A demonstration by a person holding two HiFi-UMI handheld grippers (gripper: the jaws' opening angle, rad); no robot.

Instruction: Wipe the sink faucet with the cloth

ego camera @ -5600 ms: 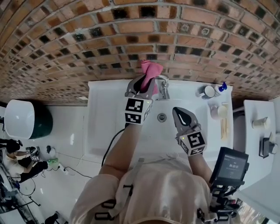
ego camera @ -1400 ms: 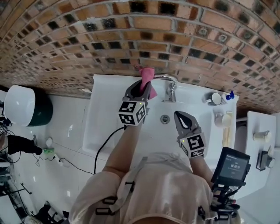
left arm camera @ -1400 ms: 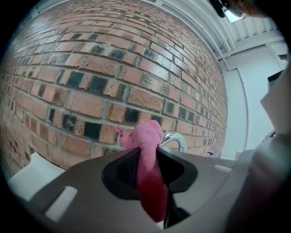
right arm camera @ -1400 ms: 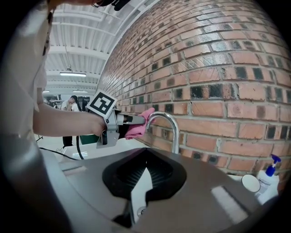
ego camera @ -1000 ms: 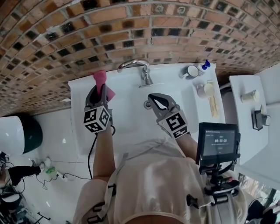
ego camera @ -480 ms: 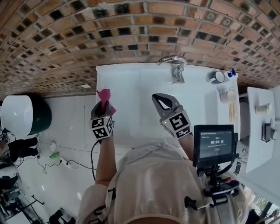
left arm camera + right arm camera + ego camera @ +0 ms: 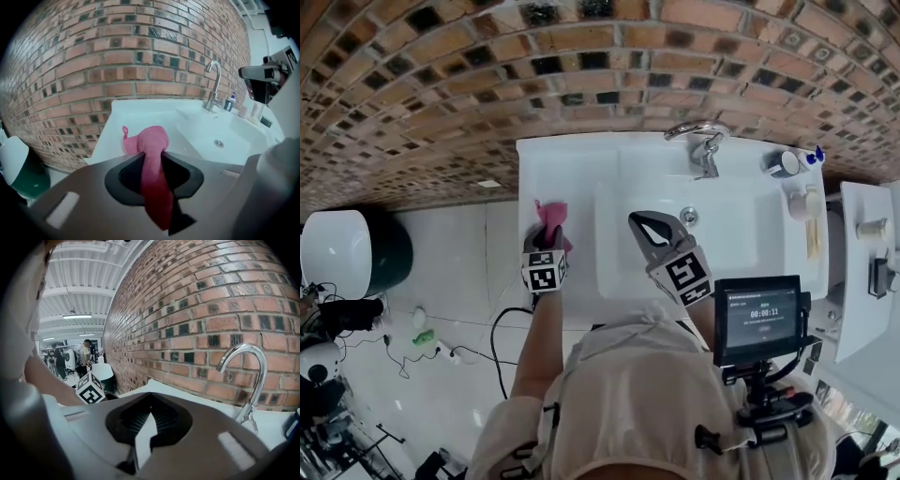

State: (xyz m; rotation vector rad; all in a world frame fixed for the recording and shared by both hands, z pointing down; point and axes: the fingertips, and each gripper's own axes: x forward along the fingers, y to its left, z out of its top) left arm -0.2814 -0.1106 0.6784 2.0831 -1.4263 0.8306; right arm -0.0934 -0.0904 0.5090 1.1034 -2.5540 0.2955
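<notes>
The pink cloth [image 7: 550,215] hangs bunched from my left gripper [image 7: 547,234], which is shut on it low over the flat left deck of the white sink [image 7: 567,169]. In the left gripper view the cloth [image 7: 146,143] fills the gap between the jaws of the left gripper [image 7: 151,151]. The chrome faucet [image 7: 701,142] stands at the basin's back edge, far right of the cloth; it also shows as the faucet [image 7: 213,86] and the faucet [image 7: 247,373]. My right gripper [image 7: 643,223] hovers over the basin's front left, jaws together and holding nothing.
A cup and a blue-capped bottle [image 7: 786,162] and a white tumbler [image 7: 807,201] sit on the sink's right deck. A timer screen [image 7: 757,317] on a stand is at my right. A white-and-green bin [image 7: 347,253] stands on the floor left. Brick wall behind.
My left gripper carried the pink cloth away from the faucet, leftward and down to the sink's left deck. My right gripper shifted toward the basin's front left.
</notes>
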